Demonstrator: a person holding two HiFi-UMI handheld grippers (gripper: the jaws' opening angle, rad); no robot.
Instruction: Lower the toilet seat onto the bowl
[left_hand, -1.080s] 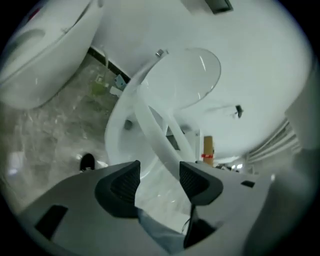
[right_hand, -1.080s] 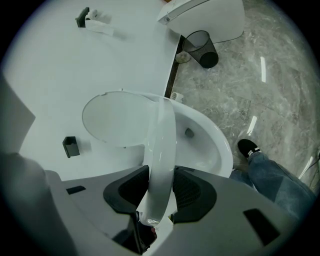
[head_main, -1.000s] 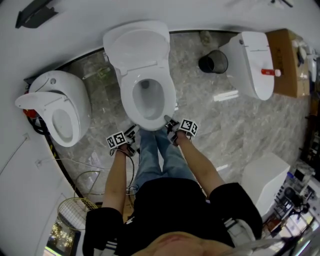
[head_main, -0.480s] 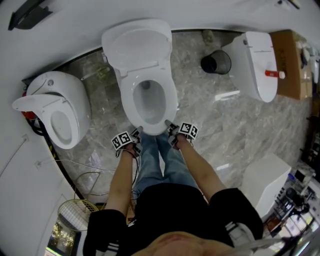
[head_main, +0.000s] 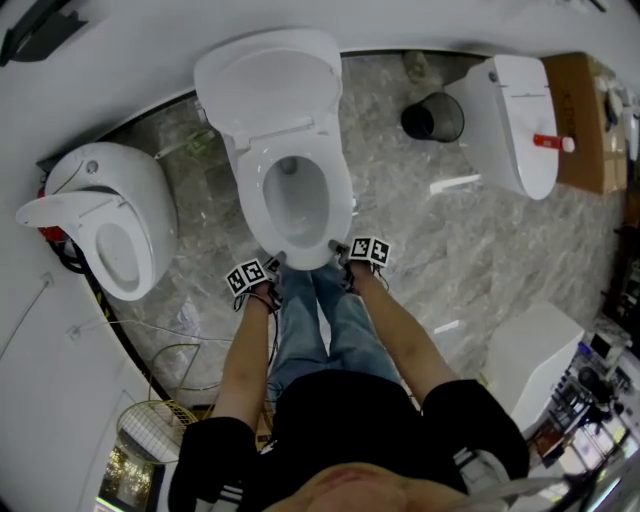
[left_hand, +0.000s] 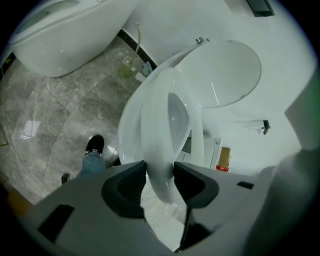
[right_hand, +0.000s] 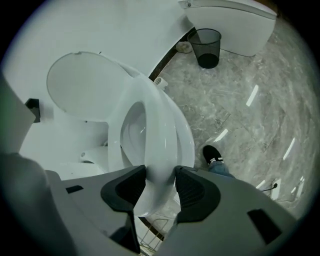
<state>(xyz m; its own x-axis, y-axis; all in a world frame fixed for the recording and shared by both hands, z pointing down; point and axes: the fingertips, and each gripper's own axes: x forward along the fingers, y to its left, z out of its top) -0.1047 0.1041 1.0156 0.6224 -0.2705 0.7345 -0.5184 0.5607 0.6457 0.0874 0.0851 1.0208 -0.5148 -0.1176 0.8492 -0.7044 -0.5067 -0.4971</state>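
Where the white oval plastic toilet seat (head_main: 251, 200) lies low over the white ceramic bowl (left_hand: 125, 150), its front edge is gripped by both tongs: left tongs (head_main: 274, 262), jaws just closed in; right tongs (head_main: 338, 247), jaws just easing apart, pads on it. White lid (head_main: 270, 80) upright behind.

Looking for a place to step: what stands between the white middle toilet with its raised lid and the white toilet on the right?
A black mesh waste bin, towards the back. The head view shows it, and the right gripper view too.
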